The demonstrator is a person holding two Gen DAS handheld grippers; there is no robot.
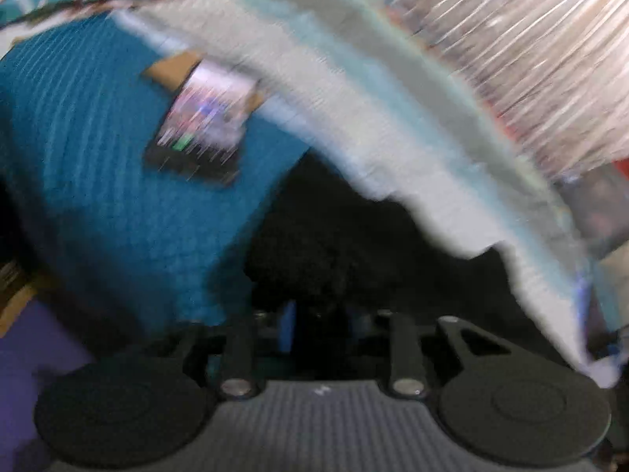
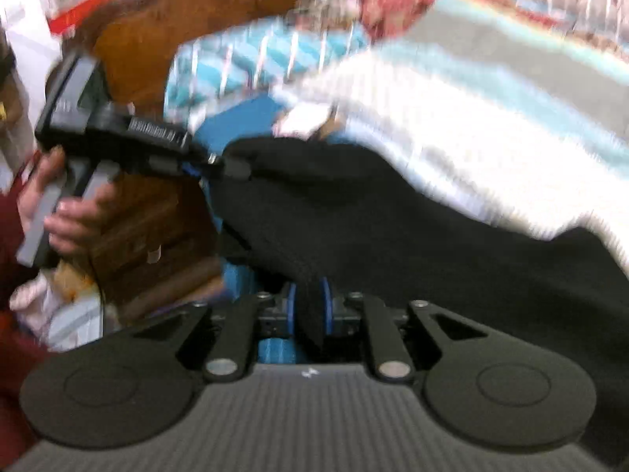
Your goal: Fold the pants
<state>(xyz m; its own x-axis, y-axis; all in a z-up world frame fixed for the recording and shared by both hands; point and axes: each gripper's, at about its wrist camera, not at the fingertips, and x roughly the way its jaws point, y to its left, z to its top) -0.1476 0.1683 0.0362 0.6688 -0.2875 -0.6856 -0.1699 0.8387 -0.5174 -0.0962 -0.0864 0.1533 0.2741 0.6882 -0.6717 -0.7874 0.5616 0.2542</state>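
The black pants (image 2: pixel 393 244) lie bunched on the blue knitted bedcover (image 1: pixel 98 196), partly under the edge of a pale striped blanket (image 2: pixel 452 126) that drapes over them from the right. Your right gripper (image 2: pixel 310 310) is clenched on a fold of the black cloth, which shows pinched between its blue pads. Your left gripper (image 2: pixel 232 167), seen from the right wrist view, reaches the far end of the pants with its tip touching or in the cloth; through the blur you cannot tell whether it grips. Your left hand (image 2: pixel 67 212) is wrapped round its handle.

By the look of it, the folding is barely begun: the pants are still a crumpled heap with no clean crease showing, so flattening and every fold remain.

The blanket overlapping the pants is the main obstacle. A phone (image 1: pixel 200 126) with a lit screen lies on the bedcover nearby, and a wooden headboard (image 2: pixel 165 31) stands behind.
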